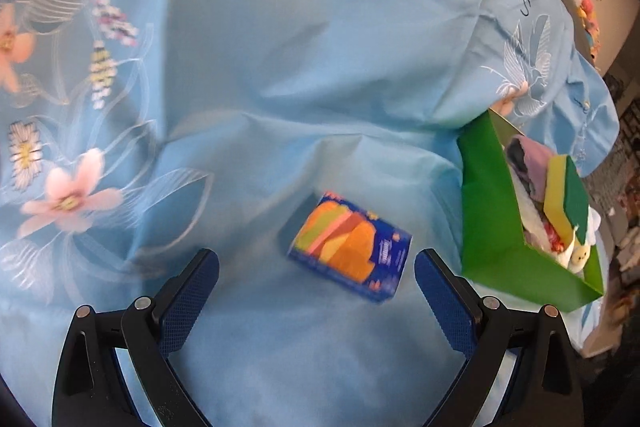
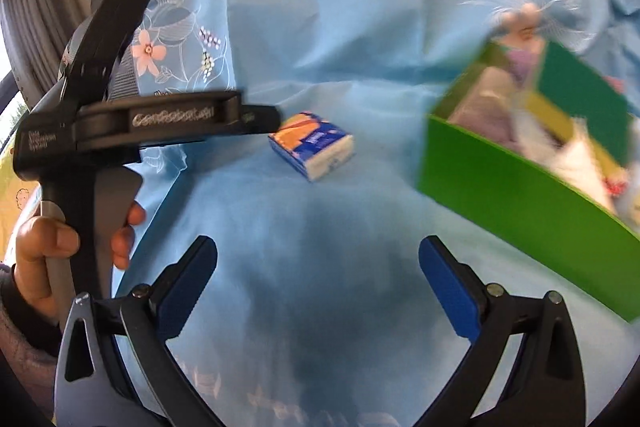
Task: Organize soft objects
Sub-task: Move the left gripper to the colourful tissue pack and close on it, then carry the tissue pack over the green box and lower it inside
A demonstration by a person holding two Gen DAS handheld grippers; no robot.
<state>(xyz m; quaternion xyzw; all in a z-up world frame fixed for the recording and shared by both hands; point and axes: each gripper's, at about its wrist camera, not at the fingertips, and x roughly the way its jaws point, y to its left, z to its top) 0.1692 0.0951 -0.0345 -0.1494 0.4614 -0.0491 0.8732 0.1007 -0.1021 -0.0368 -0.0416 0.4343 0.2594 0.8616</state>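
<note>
A pale blue floral cloth (image 1: pixel 320 75) covers the whole surface, rumpled, and everything is read off the green box (image 1: pixel 496 227) standing on it. That box is already stuffed: a yellow-and-green sponge (image 1: pixel 568 199) leans up out of the top over pinkish and white soft things, so it looks like the collection bin for this tidy-up. Just beside the box, on bare cloth, lies the one stray, a small tissue pack (image 1: pixel 350 247) in blue and orange, flat and skewed to the box wall, not touching it. The left gripper (image 1: pixel 316 267) hangs right over it, jaws spread wide with nothing in them, the pack sitting just ahead of and between the blue fingertips (image 1: pixel 200 279), so my read is a straight pinch comes next. In the right wrist view the same left tool pokes toward the pack (image 2: pixel 312 147), a hand (image 2: pixel 60 247) wrapped round its handle. The right gripper (image 2: pixel 318 267) is also wide and empty, the pack well ahead of it, the box off to its side.
</note>
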